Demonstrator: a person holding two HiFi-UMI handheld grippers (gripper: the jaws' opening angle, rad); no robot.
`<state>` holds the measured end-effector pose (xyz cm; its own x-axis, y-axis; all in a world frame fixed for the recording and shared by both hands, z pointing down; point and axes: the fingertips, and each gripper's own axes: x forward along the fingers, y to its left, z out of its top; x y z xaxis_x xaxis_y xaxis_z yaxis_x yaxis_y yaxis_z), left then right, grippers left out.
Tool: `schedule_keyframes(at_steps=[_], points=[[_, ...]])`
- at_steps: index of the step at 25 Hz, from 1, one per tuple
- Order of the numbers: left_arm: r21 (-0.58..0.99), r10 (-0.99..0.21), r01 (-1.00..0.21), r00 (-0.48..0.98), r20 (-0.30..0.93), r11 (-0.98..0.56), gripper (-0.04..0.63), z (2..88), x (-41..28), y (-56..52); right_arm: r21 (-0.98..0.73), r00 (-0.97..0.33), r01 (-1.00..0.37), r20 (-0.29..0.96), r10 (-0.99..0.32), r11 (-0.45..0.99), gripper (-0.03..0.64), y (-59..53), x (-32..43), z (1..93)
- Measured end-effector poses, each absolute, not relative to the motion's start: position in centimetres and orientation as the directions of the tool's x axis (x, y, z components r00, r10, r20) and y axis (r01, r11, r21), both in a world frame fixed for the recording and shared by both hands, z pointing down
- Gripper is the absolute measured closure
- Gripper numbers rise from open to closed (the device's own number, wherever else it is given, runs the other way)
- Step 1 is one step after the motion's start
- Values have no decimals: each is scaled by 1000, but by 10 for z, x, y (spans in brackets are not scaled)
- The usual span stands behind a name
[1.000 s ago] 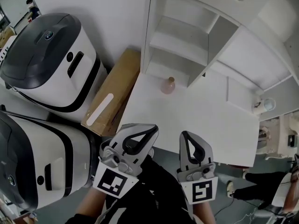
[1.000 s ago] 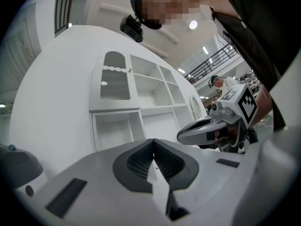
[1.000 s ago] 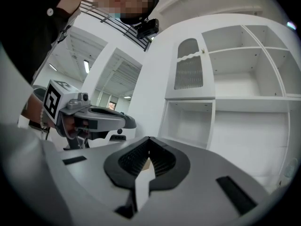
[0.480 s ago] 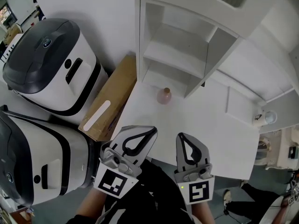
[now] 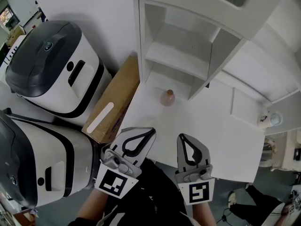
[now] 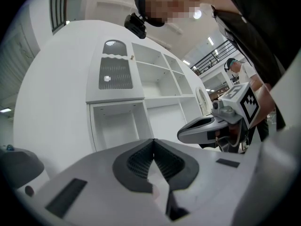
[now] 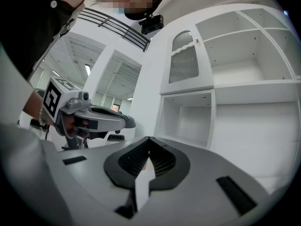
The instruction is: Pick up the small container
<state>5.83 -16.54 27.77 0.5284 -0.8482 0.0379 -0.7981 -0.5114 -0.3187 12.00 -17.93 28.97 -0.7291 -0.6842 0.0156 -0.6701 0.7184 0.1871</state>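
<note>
The small container (image 5: 167, 98), a pinkish bottle with a tan cap, stands upright on the white table (image 5: 211, 126), just in front of the shelf unit's lowest bay. My left gripper (image 5: 151, 132) is at the table's near edge, shut with nothing in it, and points toward the bottle from well short of it. To its right my right gripper (image 5: 182, 138) is also shut and empty. The left gripper view shows its jaws (image 6: 153, 140) meeting, with the right gripper (image 6: 207, 128) alongside. In the right gripper view the jaws (image 7: 149, 139) are pressed together too.
A white shelf unit (image 5: 178, 46) stands at the back of the table. A cardboard box (image 5: 113, 102) leans at the table's left side, beside two large white-and-grey machines (image 5: 51, 65) (image 5: 33, 159). A small cup (image 5: 270, 120) sits far right. A person's leg (image 5: 254, 204) shows at bottom right.
Both grippers have crept a little toward the table, still shut. The head view has shifted, so the bottle and shelf sit slightly lower in the picture. The bottle has not moved on the table.
</note>
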Motion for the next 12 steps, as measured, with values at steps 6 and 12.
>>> schedule_keyframes(at_steps=[6, 12], points=[[-307, -837, -789, 545, 49, -532, 594, 283, 51, -176, 194, -708, -687, 40, -705, 701, 615, -190, 118, 300], [-295, -820, -776, 569, 50, -557, 594, 289, 43, -184, 207, -688, -697, 74, -721, 687, 615, -204, 113, 316]])
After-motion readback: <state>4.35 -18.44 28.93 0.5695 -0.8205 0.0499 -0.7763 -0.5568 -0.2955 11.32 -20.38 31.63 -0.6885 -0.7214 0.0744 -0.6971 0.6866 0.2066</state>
